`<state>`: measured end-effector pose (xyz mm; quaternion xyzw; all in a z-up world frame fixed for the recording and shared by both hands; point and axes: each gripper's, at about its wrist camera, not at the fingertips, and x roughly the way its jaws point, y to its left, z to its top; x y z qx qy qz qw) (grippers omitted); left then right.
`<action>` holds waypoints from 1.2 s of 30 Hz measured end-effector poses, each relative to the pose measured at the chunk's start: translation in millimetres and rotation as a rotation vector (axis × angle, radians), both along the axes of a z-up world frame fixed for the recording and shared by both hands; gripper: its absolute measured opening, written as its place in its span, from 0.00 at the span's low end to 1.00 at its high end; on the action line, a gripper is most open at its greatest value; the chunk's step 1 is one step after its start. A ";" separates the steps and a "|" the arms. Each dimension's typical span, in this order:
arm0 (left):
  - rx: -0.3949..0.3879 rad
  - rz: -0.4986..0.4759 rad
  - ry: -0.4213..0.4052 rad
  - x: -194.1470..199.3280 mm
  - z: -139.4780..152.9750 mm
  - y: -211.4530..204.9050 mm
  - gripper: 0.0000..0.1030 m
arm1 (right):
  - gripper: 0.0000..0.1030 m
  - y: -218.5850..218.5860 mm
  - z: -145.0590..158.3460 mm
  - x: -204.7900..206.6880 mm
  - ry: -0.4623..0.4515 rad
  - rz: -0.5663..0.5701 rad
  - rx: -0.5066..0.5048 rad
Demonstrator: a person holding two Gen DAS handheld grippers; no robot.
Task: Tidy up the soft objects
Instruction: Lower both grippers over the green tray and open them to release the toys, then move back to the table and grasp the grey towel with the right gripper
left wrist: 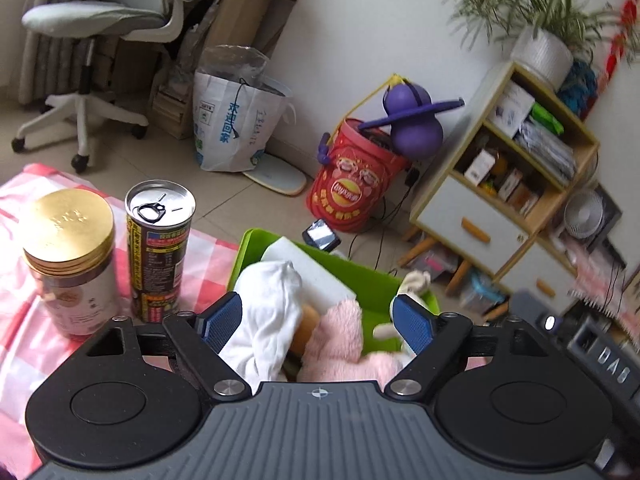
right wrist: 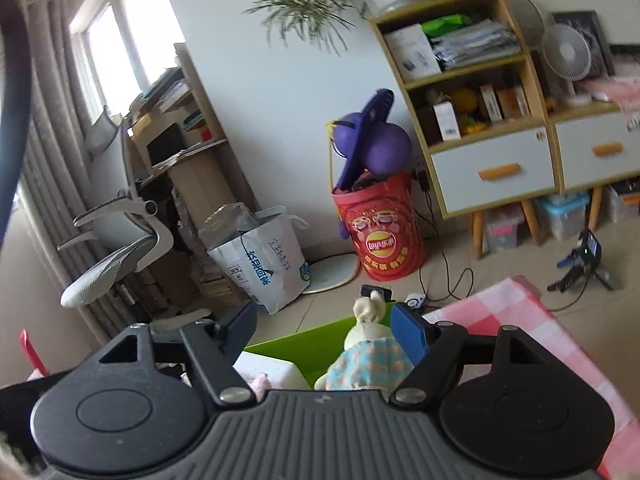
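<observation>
A green bin (left wrist: 256,246) sits on the pink checked cloth and holds a white sponge block (left wrist: 316,272), a white cloth (left wrist: 272,308), a pink plush (left wrist: 344,340) and a cream bunny toy (left wrist: 416,280). My left gripper (left wrist: 318,320) is open just above the white cloth and pink plush, holding nothing. In the right wrist view the bin (right wrist: 304,344) shows below my right gripper (right wrist: 324,330), which is open. The bunny toy (right wrist: 370,340) in a blue patterned dress stands between its fingers, close to the right pad (right wrist: 408,336); no grip shows.
A gold-lidded jar (left wrist: 68,256) and a tall drink can (left wrist: 158,248) stand left of the bin on the cloth (left wrist: 24,320). Beyond the table are a red Lay's bucket (left wrist: 352,184), a white bag (left wrist: 232,128), an office chair (left wrist: 92,28) and a shelf cabinet (left wrist: 504,168).
</observation>
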<state>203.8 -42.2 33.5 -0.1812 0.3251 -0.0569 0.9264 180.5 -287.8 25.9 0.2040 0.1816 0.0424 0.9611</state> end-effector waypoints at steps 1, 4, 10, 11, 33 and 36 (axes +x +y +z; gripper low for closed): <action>0.013 -0.003 0.006 -3.2 1.7 -0.8 0.78 | 0.32 2.1 2.9 -2.6 -0.004 0.001 -0.009; 0.033 -0.009 0.017 -11.5 5.2 1.2 0.79 | 0.32 7.0 8.9 -13.2 -0.019 -0.002 -0.043; 0.070 -0.001 0.023 -31.7 10.3 16.2 0.80 | 0.32 1.3 14.4 -31.3 -0.002 -0.001 -0.039; 0.070 -0.001 0.025 -34.9 11.1 18.9 0.80 | 0.32 -0.2 14.6 -35.5 0.001 -0.004 -0.034; 0.106 -0.026 0.053 -109.2 5.6 67.6 0.82 | 0.32 36.9 -4.1 -113.8 0.098 0.202 -0.097; 0.109 -0.015 0.065 -110.7 2.3 76.9 0.83 | 0.32 44.2 -10.8 -118.6 0.109 0.261 -0.086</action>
